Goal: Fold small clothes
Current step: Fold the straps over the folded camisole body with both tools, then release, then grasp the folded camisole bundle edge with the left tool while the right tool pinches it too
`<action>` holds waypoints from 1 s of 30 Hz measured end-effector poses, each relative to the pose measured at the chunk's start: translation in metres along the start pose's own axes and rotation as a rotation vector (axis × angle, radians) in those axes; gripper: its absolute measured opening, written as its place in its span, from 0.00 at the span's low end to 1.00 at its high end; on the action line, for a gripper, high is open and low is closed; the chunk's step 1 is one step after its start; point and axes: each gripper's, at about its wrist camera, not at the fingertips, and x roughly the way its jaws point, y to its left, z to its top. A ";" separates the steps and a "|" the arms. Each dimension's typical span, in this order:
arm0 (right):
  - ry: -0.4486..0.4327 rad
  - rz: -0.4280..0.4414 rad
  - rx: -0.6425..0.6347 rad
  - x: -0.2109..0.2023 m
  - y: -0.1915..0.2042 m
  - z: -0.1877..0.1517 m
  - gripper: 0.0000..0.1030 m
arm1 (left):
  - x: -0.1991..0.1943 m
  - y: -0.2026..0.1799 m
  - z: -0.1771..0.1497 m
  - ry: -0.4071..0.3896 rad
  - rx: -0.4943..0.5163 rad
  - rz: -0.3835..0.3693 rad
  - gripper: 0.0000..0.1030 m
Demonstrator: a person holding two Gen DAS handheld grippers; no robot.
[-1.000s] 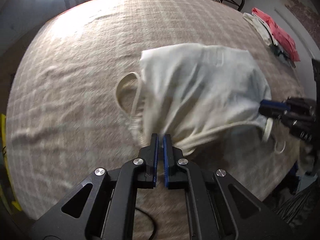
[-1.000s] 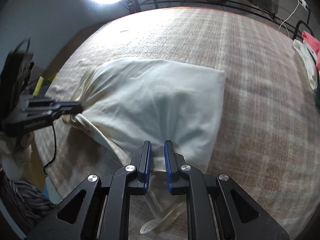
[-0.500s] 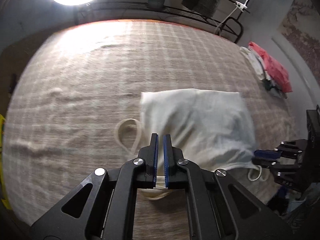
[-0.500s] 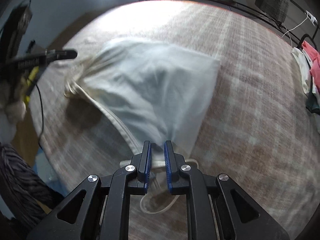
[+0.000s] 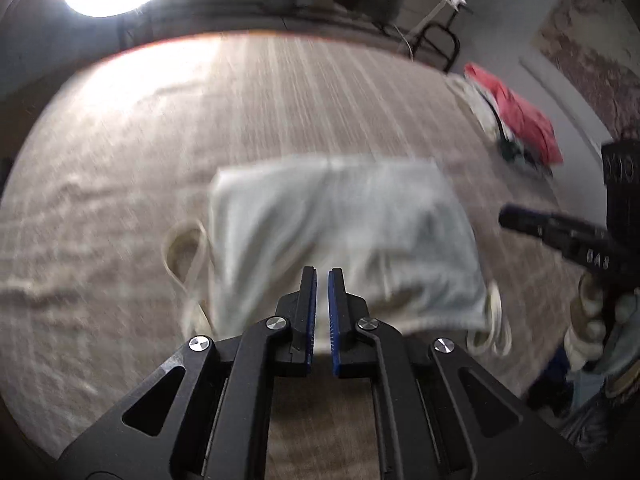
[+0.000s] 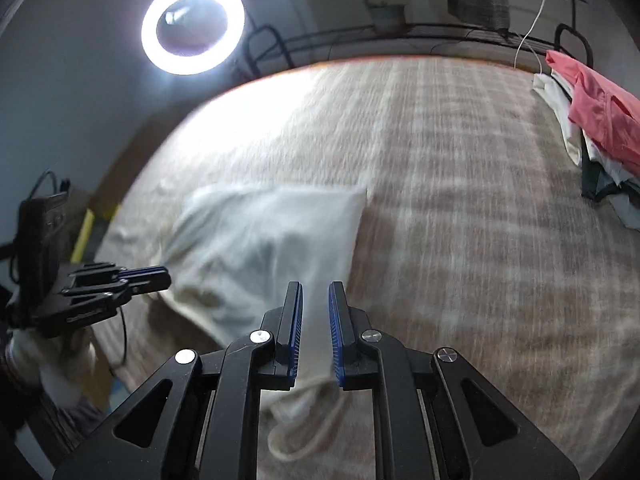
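Both grippers have let go of the cream garment (image 5: 340,232) since the earlier frames and now sit back from it. One second ago each clamped a near corner of the raised cloth; the cloth now lies flat on the checked beige bedcover (image 5: 280,92), folded into a rough rectangle.

Left gripper (image 5: 322,276): jaws stand narrowly apart with nothing between the blue pads. Its tips sit over the near edge of the garment in the left wrist view; contact cannot be determined.

Right gripper (image 6: 316,292): jaws stand slightly wider, also with nothing between them. It sits above the near right corner of the garment (image 6: 256,240).

Garment position: centre of the bedcover, near side. One strap loop (image 5: 184,256) protrudes from the left edge. A second strap loop (image 5: 494,320) protrudes at the near right corner.

Motion blur affects both views; fine fabric detail is not resolvable.

Other items: a pile of clothes with a red piece on top (image 6: 600,116) lies at the far right edge of the bedcover, well apart from the garment. A lit ring light (image 6: 192,26) stands beyond the far left edge.
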 end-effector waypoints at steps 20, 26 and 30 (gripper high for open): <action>0.145 -0.069 -0.091 0.065 0.005 0.006 0.11 | 0.053 0.056 0.019 -0.036 -0.074 0.171 0.10; 0.138 -0.100 -0.057 0.043 -0.011 0.000 0.28 | 0.027 0.085 0.001 -0.032 -0.187 0.101 0.37; 0.108 0.005 0.070 0.028 -0.039 -0.006 0.35 | 0.020 0.107 -0.010 0.009 -0.296 -0.006 0.38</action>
